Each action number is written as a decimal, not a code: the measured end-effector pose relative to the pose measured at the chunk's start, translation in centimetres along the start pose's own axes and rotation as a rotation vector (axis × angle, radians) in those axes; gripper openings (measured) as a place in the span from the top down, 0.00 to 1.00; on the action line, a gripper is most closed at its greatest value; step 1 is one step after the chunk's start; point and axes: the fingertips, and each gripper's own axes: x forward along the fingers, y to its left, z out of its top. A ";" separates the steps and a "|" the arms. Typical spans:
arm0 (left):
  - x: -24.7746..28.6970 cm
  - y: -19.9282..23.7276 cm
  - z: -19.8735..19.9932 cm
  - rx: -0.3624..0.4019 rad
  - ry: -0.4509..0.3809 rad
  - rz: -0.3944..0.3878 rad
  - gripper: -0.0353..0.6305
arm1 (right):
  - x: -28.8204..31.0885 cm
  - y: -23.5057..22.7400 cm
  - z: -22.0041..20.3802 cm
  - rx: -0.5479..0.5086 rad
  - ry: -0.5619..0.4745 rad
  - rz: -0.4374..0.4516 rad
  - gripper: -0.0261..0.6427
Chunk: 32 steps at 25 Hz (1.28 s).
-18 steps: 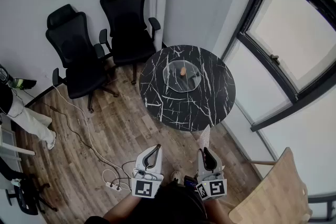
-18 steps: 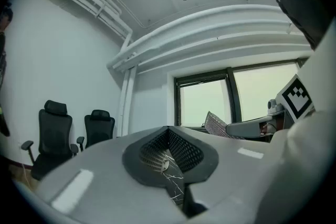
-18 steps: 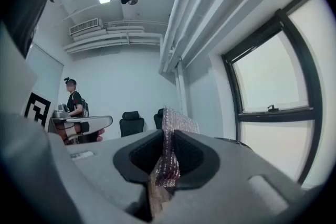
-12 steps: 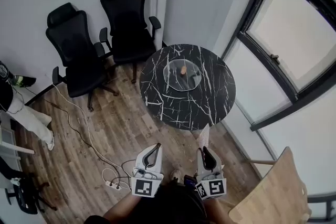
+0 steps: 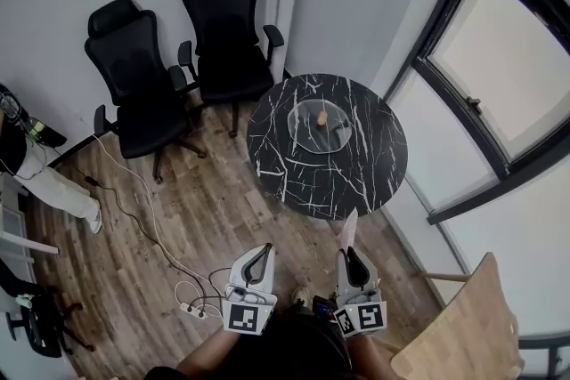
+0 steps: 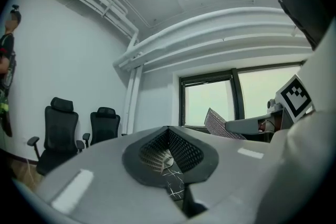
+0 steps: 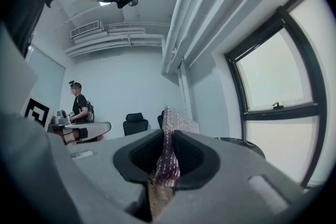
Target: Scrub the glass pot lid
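Wood floor, round black marble table point(image 5: 294, 182), clear glass pot lid point(image 5: 307, 134) at its centre; right gripper point(image 5: 349, 254) pinches a pinkish mesh scrub sheet point(image 7: 170, 139), left gripper point(image 5: 264, 250) closed, empty, both short of the table. I'd steady the lid first.

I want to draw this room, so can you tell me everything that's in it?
table: one, black with white veins, round, middle of the room.
glass pot lid: one, clear with a tan knob, on the table.
office chairs: two, black, against the wall.
power strip: one, white, on the wooden floor.
window: one, dark frame, right side.
other person: one, pale trousers, left edge.
scrub cloth: one, pinkish, pinched in the right hand-held gripper.
left hand-held gripper: one, grey, shut, empty.
right hand-held gripper: one, grey, shut on the cloth.
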 end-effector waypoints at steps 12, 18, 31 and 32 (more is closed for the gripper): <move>-2.2 5.2 -1.5 -0.013 0.002 -0.002 0.94 | 2.8 4.5 -1.4 -0.011 0.021 -0.001 0.86; -0.6 6.9 -2.2 -0.032 0.023 0.014 0.94 | 5.1 3.8 -1.9 -0.017 0.029 0.023 0.86; 12.6 6.1 -1.5 0.019 0.015 0.017 0.94 | 14.5 -6.7 -1.0 0.009 0.001 0.026 0.86; 14.0 5.9 -1.7 0.028 0.023 0.018 0.94 | 15.4 -7.8 -0.9 0.011 0.000 0.029 0.86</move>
